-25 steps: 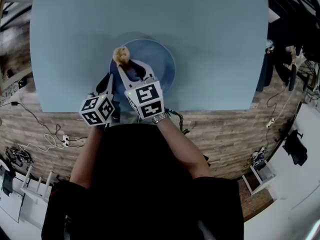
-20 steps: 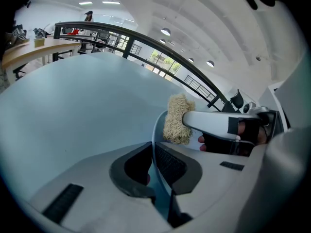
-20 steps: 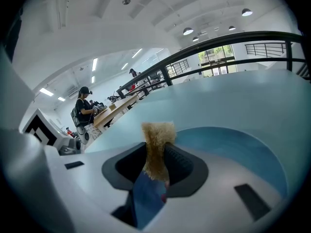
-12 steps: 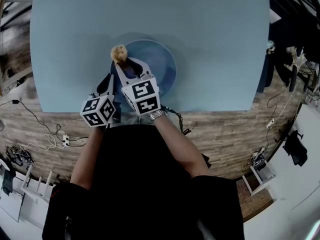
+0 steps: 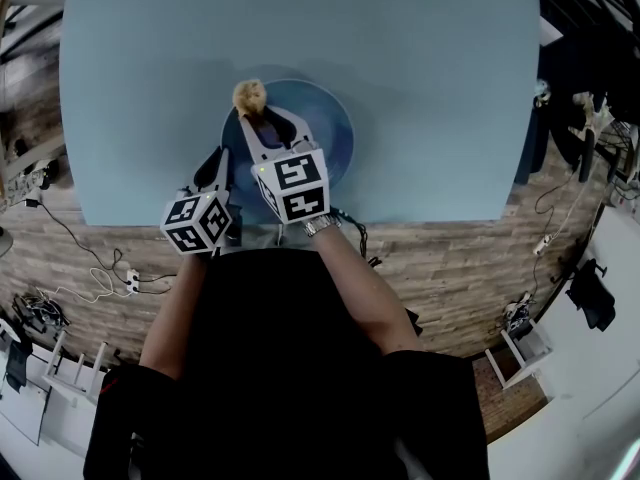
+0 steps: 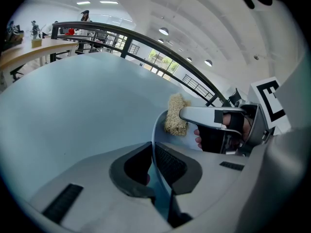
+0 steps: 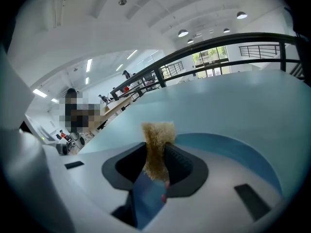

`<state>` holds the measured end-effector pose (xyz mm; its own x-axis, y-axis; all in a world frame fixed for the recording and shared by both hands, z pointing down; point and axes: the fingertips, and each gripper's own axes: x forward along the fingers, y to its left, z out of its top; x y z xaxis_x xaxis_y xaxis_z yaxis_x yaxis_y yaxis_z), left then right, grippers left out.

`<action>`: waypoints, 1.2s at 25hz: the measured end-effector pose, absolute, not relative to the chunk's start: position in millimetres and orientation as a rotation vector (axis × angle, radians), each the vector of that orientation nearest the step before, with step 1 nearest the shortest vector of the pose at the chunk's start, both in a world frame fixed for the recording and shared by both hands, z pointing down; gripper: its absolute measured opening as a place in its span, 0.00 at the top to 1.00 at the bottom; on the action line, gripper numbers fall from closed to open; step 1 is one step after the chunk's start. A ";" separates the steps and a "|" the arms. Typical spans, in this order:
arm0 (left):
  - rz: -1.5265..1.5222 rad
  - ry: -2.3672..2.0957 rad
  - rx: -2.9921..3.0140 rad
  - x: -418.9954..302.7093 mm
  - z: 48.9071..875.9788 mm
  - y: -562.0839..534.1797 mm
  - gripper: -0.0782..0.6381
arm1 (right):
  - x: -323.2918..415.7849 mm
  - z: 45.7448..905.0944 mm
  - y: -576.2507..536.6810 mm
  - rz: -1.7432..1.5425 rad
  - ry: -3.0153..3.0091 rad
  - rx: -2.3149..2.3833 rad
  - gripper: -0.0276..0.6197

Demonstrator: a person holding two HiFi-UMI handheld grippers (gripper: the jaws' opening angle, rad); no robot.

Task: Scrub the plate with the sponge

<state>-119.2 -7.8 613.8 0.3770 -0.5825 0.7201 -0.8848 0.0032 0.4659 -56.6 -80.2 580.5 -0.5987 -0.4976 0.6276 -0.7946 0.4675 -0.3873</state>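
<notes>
A blue plate [image 5: 325, 133] lies on the pale blue table near its front edge. My right gripper [image 5: 252, 105] is shut on a tan sponge [image 5: 248, 95] and holds it over the plate's far left rim. The sponge [image 7: 156, 147] stands up between the jaws in the right gripper view, with the plate [image 7: 243, 152] behind it. My left gripper [image 5: 224, 148] is shut on the plate's near left rim [image 6: 154, 140]; the edge runs thin between its pads. In the left gripper view the sponge [image 6: 176, 114] and right gripper [image 6: 167, 118] show beyond.
The pale blue table [image 5: 420, 48] stretches wide behind and to both sides of the plate. Its front edge [image 5: 420, 218] lies just under my hands, with wood-plank floor, cables and racks below and beside it.
My right gripper has shifted the sponge slightly right and farther along the plate's far left rim. The left gripper and plate have stayed where they were.
</notes>
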 end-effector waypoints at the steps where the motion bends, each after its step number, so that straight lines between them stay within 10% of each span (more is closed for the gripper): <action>1: 0.400 -1.309 1.690 -119.2 613.6 -7.7 0.88 | -54.2 580.4 -81.9 0.931 -2.287 1.088 0.78; 30: 0.405 -1.318 1.705 -118.4 613.9 -9.1 0.88 | 35.6 577.6 -102.5 0.852 -2.162 1.310 0.78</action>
